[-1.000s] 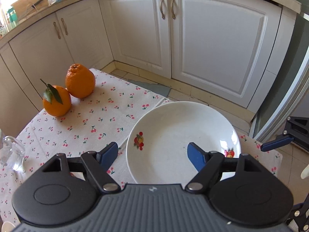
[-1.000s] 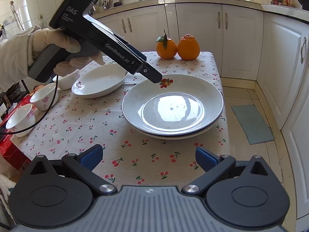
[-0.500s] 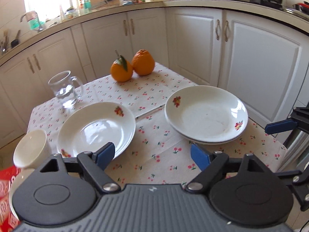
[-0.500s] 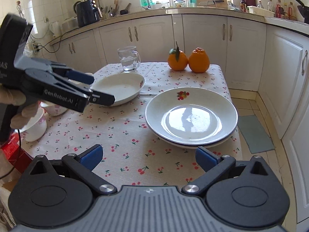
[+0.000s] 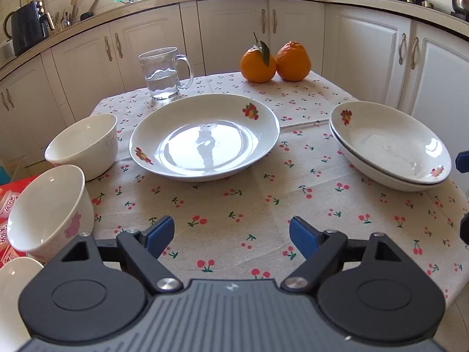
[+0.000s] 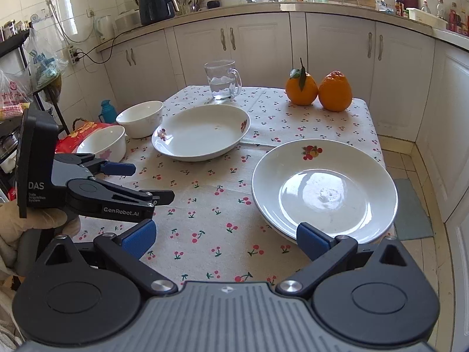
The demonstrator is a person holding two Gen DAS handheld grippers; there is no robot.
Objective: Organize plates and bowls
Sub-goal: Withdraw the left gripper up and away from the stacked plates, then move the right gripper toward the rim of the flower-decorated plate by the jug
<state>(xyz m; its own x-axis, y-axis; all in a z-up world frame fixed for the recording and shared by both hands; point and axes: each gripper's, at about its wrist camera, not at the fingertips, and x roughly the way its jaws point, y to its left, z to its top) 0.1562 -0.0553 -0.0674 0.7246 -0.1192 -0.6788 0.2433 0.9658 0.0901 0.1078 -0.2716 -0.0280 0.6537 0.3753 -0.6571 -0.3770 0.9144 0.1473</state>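
Left gripper [image 5: 231,236] hangs wide and empty, jaws just opened further, nothing between them. Right gripper [image 6: 225,239] is wide and empty too, the two stacked plates [image 6: 324,189] just ahead of its right pad. Straight beyond the left gripper sits the lone plate [image 5: 205,138], bowls [image 5: 83,142] to its left. Likely next: reach in, pinch that plate's near rim. A second ago the left gripper faced the stack; now it's swung onto the single plate.

Single deep plate [image 5: 205,139]: white, fruit decals on rim, upright on cherry-print cloth, table centre. Stack of two like plates [image 5: 391,145] at 3 o'clock of it, well apart, nested, near the table's edge. Plain white bowl [image 5: 83,145] at 9 o'clock, just beside the single plate. Pink-flowered bowl [image 5: 48,208] at 7 o'clock, tilted in the left wrist view.
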